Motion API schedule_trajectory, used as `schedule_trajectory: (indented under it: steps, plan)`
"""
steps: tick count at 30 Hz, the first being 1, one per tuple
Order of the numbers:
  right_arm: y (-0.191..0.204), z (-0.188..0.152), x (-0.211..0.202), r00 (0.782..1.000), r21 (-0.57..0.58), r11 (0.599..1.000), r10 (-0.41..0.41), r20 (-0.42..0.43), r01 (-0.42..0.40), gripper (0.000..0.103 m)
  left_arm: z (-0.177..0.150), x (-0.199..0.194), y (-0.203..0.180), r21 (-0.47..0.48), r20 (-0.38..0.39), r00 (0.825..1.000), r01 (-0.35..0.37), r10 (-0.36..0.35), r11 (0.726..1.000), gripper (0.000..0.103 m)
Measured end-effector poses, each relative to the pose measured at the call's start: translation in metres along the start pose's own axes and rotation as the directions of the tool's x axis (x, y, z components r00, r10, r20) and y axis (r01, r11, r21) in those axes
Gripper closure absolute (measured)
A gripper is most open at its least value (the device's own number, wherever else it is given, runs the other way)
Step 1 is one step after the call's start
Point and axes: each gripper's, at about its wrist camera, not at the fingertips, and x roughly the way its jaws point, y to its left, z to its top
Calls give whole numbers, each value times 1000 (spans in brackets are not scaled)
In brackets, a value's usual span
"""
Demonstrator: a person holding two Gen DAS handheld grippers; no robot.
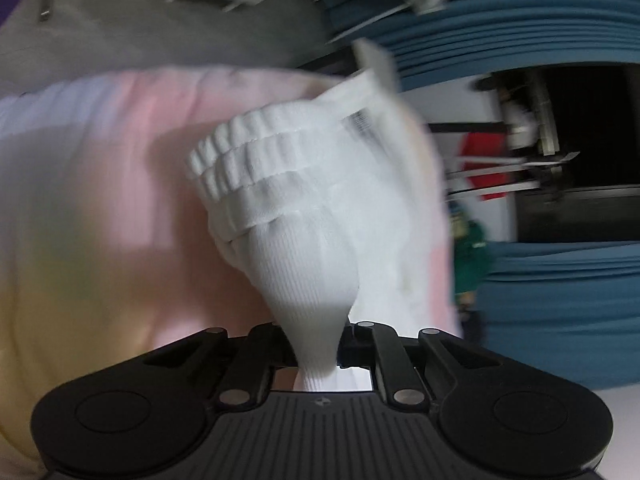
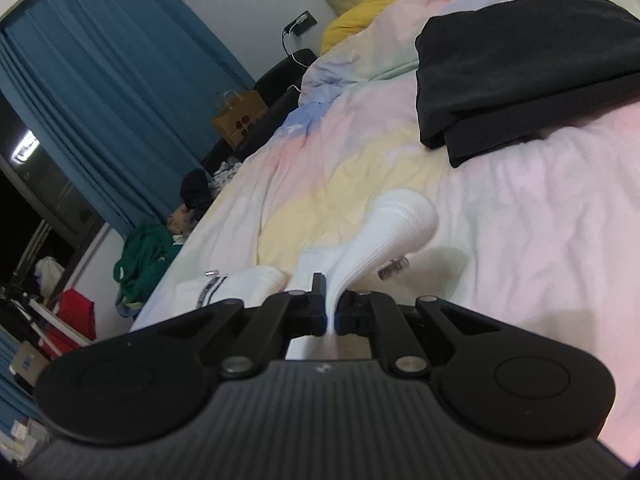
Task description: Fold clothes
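Note:
A white ribbed sock (image 1: 296, 216) hangs bunched from my left gripper (image 1: 318, 350), which is shut on its fabric; the ribbed cuff folds point away from me, over a pastel bedspread (image 1: 100, 200). In the right wrist view my right gripper (image 2: 330, 312) is shut on a white sock (image 2: 394, 224), whose rounded end lies out ahead above the bedspread (image 2: 520, 240). Another white sock with a dark striped band (image 2: 240, 280) lies on the bed just left of that gripper.
A folded black garment (image 2: 520, 68) lies on the bed at the upper right. A yellow pillow (image 2: 400, 0) sits at the head. Blue curtains (image 2: 100, 100), a paper bag (image 2: 240, 118), green clothing (image 2: 144, 260) and clutter stand beside the bed on the left.

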Motion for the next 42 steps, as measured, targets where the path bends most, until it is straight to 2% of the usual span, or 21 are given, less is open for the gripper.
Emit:
schedule_trajectory:
  steps: [4,7,11,16,22,24,27,30,32,33,34,35,36,37,39,40,42]
  plan:
    - [15,14,-7,999,-1,999,40,10,-40,97,12,-22,-24,36,39,994,105,-106,994,93]
    - [48,27,8,998,-31,998,60,11,-60,97,27,-15,-56,56,44,991,120,-123,991,93]
    - [114,39,46,998,-143,988,63,27,-59,97,60,21,-101,60,51,993,107,-110,992,93]
    - [197,42,118,997,-272,961,63,50,-47,98,112,95,-145,56,66,996,58,-62,997,92]
    - [270,-1,236,999,-379,926,18,45,0,97,158,219,-172,86,91,993,-77,69,993,92]
    - [279,-23,272,999,-406,913,-25,32,36,97,168,263,-172,81,92,988,-135,127,988,91]
    - [278,-52,316,994,-438,893,-110,4,101,97,181,307,-167,81,75,982,-178,172,981,88]
    - [267,-66,340,991,-443,891,-131,-35,102,96,186,322,-164,105,65,982,-182,176,978,84]
    - [261,-69,344,991,-438,895,-121,-49,88,93,187,324,-162,129,59,984,-175,168,976,79]
    - [259,-67,343,993,-434,898,-108,-57,72,87,185,320,-162,148,55,985,-170,164,974,72]
    - [255,-64,339,994,-421,906,-88,-68,51,76,183,316,-162,169,53,986,-166,159,972,67]
    - [251,-61,334,995,-402,915,-67,-79,29,70,180,309,-163,192,56,987,-162,154,968,56]
    - [245,-56,327,994,-369,929,-36,-100,-4,60,176,303,-164,216,57,988,-155,146,964,47]
    - [239,-52,320,993,-329,944,-3,-122,-37,50,172,295,-167,243,54,990,-137,128,960,43]
    - [226,-45,298,989,-268,960,40,-139,-77,36,158,272,-172,290,51,995,-99,88,952,28]
    - [219,-42,286,989,-248,965,58,-136,-90,31,150,262,-174,312,58,996,-77,62,947,24]
    - [196,-37,261,985,-187,975,91,-144,-117,30,130,241,-174,332,66,998,-45,25,942,19]
